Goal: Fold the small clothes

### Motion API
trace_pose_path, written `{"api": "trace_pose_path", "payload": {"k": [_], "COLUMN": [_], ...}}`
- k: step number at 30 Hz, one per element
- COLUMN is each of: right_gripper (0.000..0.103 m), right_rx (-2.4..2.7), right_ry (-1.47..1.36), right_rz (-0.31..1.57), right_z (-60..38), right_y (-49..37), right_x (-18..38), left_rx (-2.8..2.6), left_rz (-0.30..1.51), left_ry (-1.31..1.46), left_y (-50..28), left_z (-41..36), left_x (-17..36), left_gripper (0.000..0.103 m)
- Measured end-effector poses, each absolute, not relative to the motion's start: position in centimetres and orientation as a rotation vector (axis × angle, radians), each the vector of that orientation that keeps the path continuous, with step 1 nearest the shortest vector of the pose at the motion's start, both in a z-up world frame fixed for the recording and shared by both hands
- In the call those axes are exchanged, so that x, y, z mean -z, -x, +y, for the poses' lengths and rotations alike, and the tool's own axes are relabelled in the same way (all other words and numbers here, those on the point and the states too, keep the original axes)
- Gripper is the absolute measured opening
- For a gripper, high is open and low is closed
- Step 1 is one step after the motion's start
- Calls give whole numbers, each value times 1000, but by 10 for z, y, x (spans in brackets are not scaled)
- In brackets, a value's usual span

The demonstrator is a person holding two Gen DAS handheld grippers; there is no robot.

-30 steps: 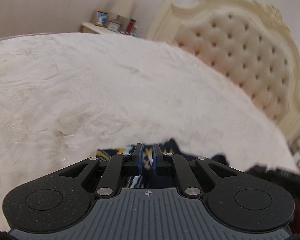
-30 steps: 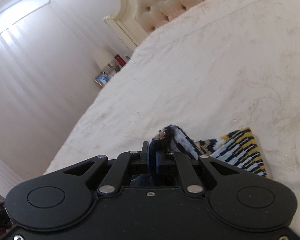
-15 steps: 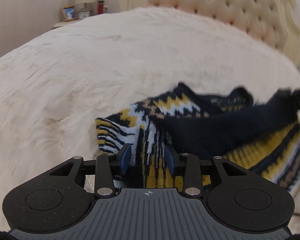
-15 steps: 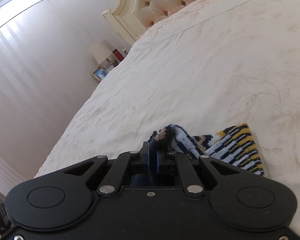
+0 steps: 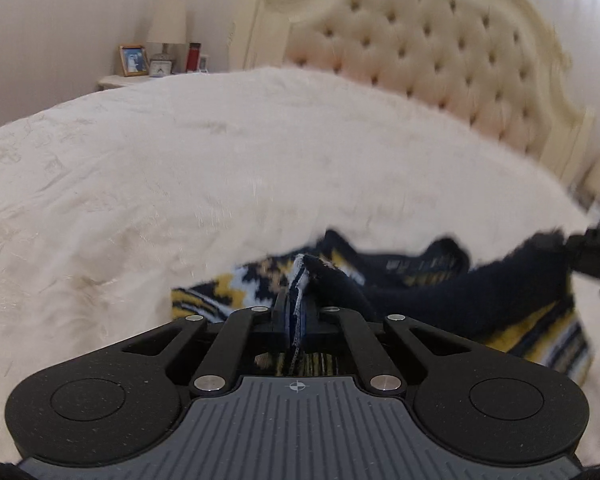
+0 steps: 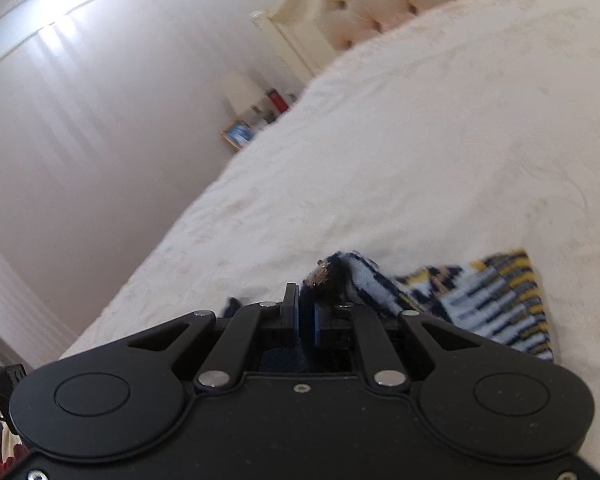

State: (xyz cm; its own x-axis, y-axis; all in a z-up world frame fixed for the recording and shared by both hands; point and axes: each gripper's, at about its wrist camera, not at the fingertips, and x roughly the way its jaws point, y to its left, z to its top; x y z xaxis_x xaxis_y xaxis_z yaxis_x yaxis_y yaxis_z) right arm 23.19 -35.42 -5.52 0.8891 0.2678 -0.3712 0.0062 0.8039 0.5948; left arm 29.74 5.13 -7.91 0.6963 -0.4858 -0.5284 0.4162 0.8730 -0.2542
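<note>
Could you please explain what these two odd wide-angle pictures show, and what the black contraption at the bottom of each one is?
Each black contraption is a handheld two-finger gripper carried by a person, one per hand, with a fisheye camera looking along its fingers. One picture comes from the left gripper, the other from the right gripper. Both look across a bed with a cream cover towards a tufted headboard and a bedside table. On the bed lies a small knitted garment patterned in navy, yellow and white. Both grippers are shut on its fabric.
</note>
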Motion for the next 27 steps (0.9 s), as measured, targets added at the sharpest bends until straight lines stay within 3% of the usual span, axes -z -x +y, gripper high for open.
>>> {"api": "trace_pose_path", "payload": {"k": [5, 7, 8, 10, 12, 13, 18, 27], "right_gripper": [17, 22, 25, 51, 64, 72, 75, 75], "right_rx": [-50, 14, 40, 59, 36, 24, 14, -19], "right_ry": [-672, -731, -759, -778, -762, -746, -666, -484], "right_rz": [504, 605, 643, 642, 582, 565, 508, 596], "right_z": [-363, -368, -371, -373, -370, -369, -362, -319], "right_y": [-272, -290, -295, -292, -281, -276, -246, -210], "right_x": [66, 86, 95, 102, 98, 95, 72, 62], "left_rx": [438, 395, 391, 382, 370, 364, 336, 417], "left_rz": [777, 849, 872, 852, 812, 790, 720, 743], "left_ry": [195, 210, 226, 270, 267, 250, 238, 185], "left_y": [-339, -351, -354, -352, -343, -338, -305, -263], "left_z": [56, 54, 54, 59, 63, 64, 74, 68], "left_x": [100, 117, 122, 121, 111, 104, 71, 86], "left_gripper": [5, 12, 20, 27, 47, 49, 65, 68]}}
